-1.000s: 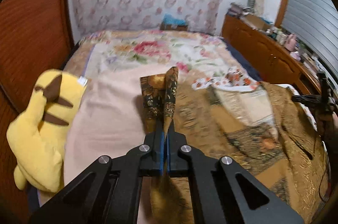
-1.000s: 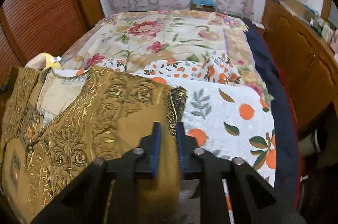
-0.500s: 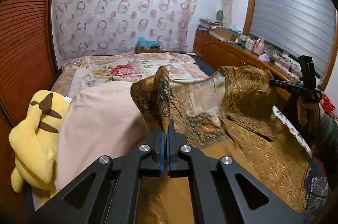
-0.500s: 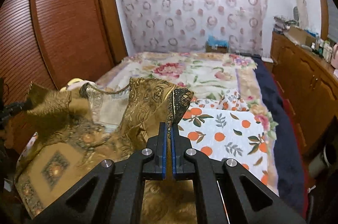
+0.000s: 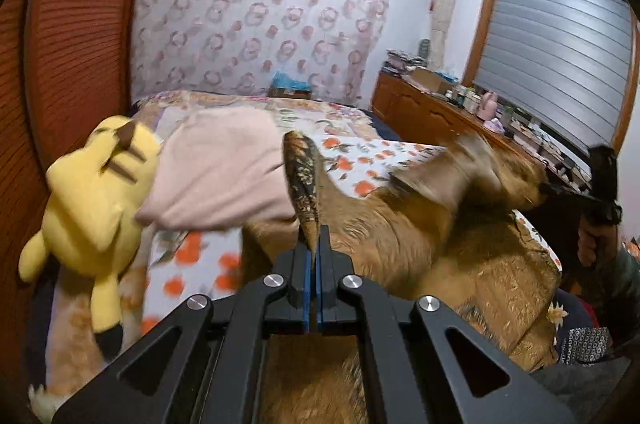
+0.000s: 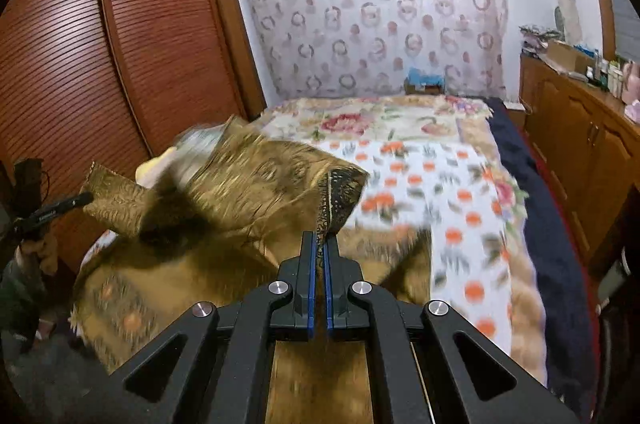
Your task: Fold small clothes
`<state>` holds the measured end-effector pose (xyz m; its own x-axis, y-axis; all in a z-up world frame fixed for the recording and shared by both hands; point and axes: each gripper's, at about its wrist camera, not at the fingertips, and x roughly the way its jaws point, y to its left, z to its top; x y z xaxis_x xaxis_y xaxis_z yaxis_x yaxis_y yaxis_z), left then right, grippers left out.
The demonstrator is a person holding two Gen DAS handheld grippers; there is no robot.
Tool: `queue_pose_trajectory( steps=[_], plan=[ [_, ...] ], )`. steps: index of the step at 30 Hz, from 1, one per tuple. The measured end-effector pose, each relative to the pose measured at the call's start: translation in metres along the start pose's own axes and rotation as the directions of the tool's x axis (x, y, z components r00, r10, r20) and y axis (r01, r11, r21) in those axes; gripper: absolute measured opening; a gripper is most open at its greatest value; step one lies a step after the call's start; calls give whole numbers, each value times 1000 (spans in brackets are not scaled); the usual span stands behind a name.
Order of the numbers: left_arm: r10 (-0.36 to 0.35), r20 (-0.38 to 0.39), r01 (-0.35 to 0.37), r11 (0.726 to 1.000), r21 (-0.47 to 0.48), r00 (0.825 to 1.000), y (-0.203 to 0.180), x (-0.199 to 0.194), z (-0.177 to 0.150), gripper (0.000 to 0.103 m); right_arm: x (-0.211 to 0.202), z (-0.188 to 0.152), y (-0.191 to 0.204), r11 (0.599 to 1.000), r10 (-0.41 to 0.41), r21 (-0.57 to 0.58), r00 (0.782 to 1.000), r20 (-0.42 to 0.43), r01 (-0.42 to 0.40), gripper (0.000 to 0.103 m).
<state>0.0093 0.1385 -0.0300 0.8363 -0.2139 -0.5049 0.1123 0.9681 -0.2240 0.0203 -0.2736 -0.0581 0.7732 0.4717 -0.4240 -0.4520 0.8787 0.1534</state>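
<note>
Golden-brown brocade garment (image 5: 432,236), dark patterned trim, held up over the bed, stretched sideways, seemingly crumpled; blurred.

1. The golden brocade garment (image 5: 460,256) is smearing with motion blur along its raised middle fold, so its pattern there is not readable.
2. The garment's lower part is running under the gripper frames and off the bottom edge in both views.
3. The orange-print sheet (image 6: 452,224) is blurring too; its motifs are indistinct.
4. The yellow plush toy (image 5: 92,208) is showing only as a sliver behind the cloth in the right wrist view.
5. Items on the wooden dresser (image 5: 448,112) are appearing too small to identify.
</note>
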Motion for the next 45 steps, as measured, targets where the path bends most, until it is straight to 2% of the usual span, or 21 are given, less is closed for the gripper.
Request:
queue_pose_trajectory(
  steps=[4,7,12,16,20,22,23,25,26,28,30,37,42,45],
  plan=[
    [31,-10,-31,998,-51,999,10,-12,-18,2,-30,-30,-13,999,-4,48,1000,-26,5,3],
    [48,-36,-49,998,-47,998,11,-9,-29,2,-35,-48,-23,998,-24,54,995,-94,29,3],
    [79,-83,-81,997,-20,993,15,4,-39,2,-19,-57,-30,997,-62,23,981,-181,68,3],
    [83,-78,-82,997,13,994,12,-1,-36,4,-22,-51,-30,997,-67,18,982,-174,71,3],
    [98,-59,-96,995,37,993,12,-8,-32,10,-32,-49,-19,995,-101,-7,984,-149,101,19],
    [102,-48,-100,994,37,994,13,-12,-28,23,-40,-46,-18,994,-113,-6,985,-129,113,34],
    [100,-42,-98,995,35,994,13,-14,-26,26,-43,-43,-19,992,-124,-12,985,-120,124,36],
    [98,-24,-97,995,36,995,14,-16,-20,46,-38,-34,-9,990,-140,-32,985,-99,137,44],
    [97,-18,-96,995,37,995,15,-16,-17,49,-38,-34,-4,989,-143,-41,986,-89,140,46],
    [94,-20,-93,995,33,995,15,-14,-10,71,-32,-31,3,987,-156,-53,985,-72,152,54],
    [90,-14,-90,996,26,996,15,-11,-2,80,-26,-24,3,986,-162,-60,985,-62,158,59],
    [102,-29,-100,992,82,994,14,14,28,80,20,-11,3,986,-154,-74,984,-89,147,60],
    [119,-74,-112,990,82,990,40,41,42,80,43,-3,-3,988,-138,-91,981,-138,126,60],
    [159,-119,-148,985,93,980,61,59,41,80,50,-2,-7,986,-151,-100,976,-159,137,61]
  ],
)
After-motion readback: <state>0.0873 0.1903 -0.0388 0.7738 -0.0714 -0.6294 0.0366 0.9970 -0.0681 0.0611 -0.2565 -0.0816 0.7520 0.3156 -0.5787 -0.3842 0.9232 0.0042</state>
